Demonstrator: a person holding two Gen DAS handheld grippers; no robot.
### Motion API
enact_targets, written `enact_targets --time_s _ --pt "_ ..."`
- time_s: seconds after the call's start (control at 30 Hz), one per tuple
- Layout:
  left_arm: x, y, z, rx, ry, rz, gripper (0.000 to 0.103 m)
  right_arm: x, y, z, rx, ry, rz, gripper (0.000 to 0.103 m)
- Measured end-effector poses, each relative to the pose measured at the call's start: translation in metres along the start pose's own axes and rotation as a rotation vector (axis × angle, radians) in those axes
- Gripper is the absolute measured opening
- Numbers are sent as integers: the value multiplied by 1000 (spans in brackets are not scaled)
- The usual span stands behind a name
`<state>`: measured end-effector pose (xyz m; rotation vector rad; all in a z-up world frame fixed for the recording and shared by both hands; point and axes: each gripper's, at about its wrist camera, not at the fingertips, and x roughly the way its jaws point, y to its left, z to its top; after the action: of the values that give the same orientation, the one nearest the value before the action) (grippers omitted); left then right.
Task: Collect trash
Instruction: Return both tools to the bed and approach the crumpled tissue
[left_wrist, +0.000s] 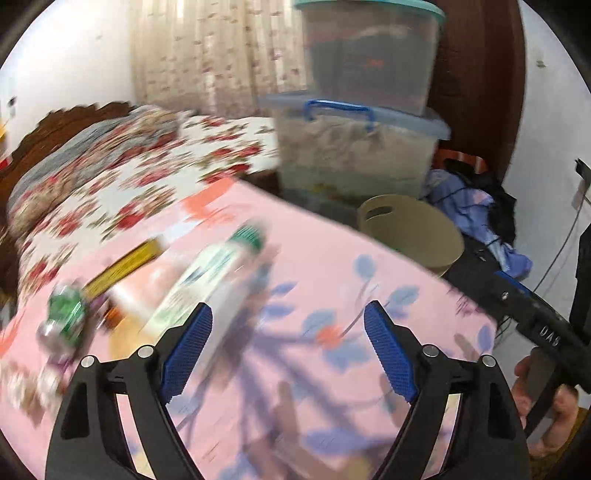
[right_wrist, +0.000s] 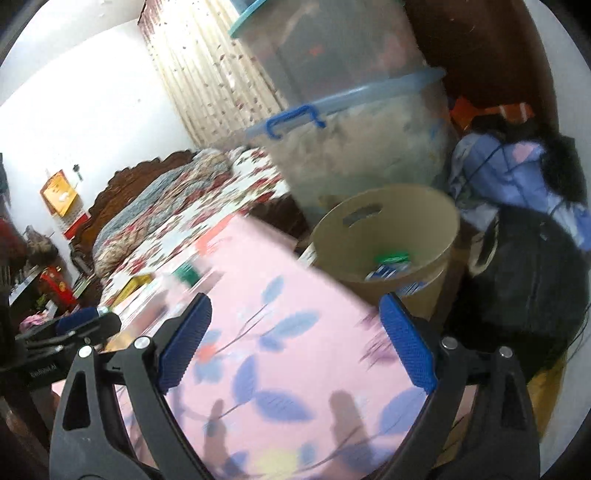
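Trash is lying left of the tan bin (left_wrist: 413, 229) on the pink leaf-print worktop (left_wrist: 332, 295): a white green-capped bottle (left_wrist: 218, 273), a crumpled green wrapper (left_wrist: 68, 314), a flat yellow box (left_wrist: 122, 267). I am judging the bottle light, stiff and slick, best taken across its middle. Both my left tongs (left_wrist: 288, 354) and right tongs (right_wrist: 295, 339) are gaping, holding nothing.

Pink cloth (right_wrist: 295, 314) patterned with blue leaves, beige bin (right_wrist: 384, 236), red floral bedspread (left_wrist: 122, 184), blue-padded black gripper fingers (left_wrist: 192, 350).
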<state>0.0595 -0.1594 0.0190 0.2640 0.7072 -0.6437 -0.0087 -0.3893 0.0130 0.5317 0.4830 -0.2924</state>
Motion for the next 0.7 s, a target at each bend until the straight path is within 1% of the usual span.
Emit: enact_targets --time_s 0.1,0.2,0.33,0.4,0.43,0.53,0.7 --pt "-16 31 -23 -68 12 59 80 -2 26 -14 -22 21 30 92" --pt "-32 65 -43 -150 24 110 81 0 56 -26 -52 57 79 92" --pt "-51 103 -67 -218 17 194 84 5 108 -48 -140 109 142 95" --pt "-60 121 -78 -251 15 235 84 7 126 -56 -175 130 168 95" --pt "-63 128 -82 -267 14 247 84 8 141 -64 -205 147 187 95" --pt "-72 153 -98 -322 23 291 85 12 170 -80 -264 190 232 95" --pt "-78 184 -122 -401 59 333 85 16 203 -104 -364 249 268 96"
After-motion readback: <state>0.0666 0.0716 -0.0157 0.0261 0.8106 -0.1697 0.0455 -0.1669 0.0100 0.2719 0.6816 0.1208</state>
